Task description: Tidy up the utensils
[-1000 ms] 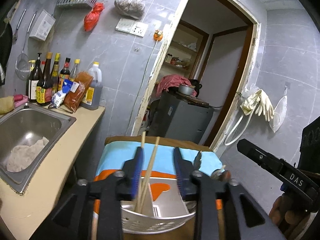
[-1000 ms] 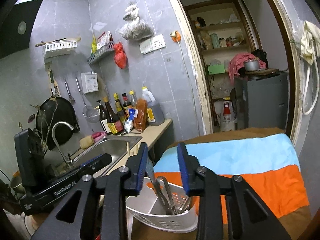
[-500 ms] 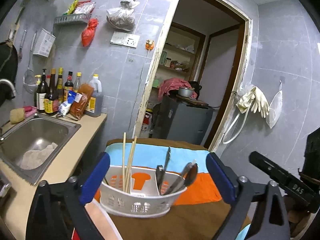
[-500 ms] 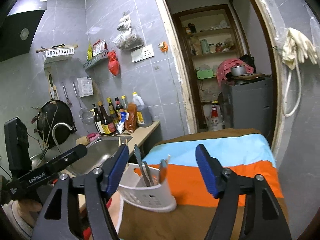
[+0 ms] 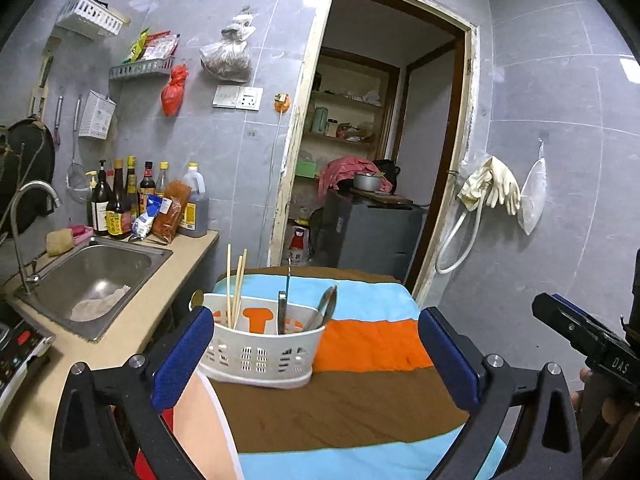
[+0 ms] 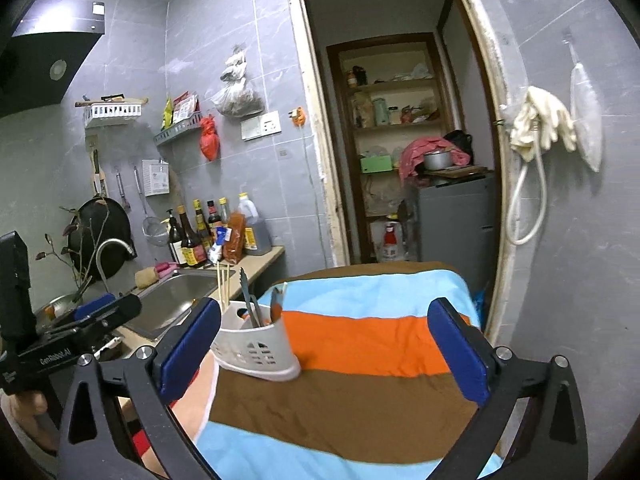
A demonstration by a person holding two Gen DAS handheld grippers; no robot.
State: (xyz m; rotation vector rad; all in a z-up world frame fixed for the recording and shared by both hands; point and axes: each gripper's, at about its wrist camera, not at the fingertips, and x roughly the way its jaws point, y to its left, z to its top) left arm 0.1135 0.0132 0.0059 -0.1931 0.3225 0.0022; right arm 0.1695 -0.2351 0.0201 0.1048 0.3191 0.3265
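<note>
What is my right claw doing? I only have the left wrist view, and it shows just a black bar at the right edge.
Observer: In the right wrist view the right claw stands wide open with nothing between its pads. Its jaws have just been opening. The white caddy stands ahead, near its left finger, untouched.
Operator: Is there anything high up on the left that my view cuts off?
Observer: Yes, a black range hood hangs near the ceiling there.
</note>
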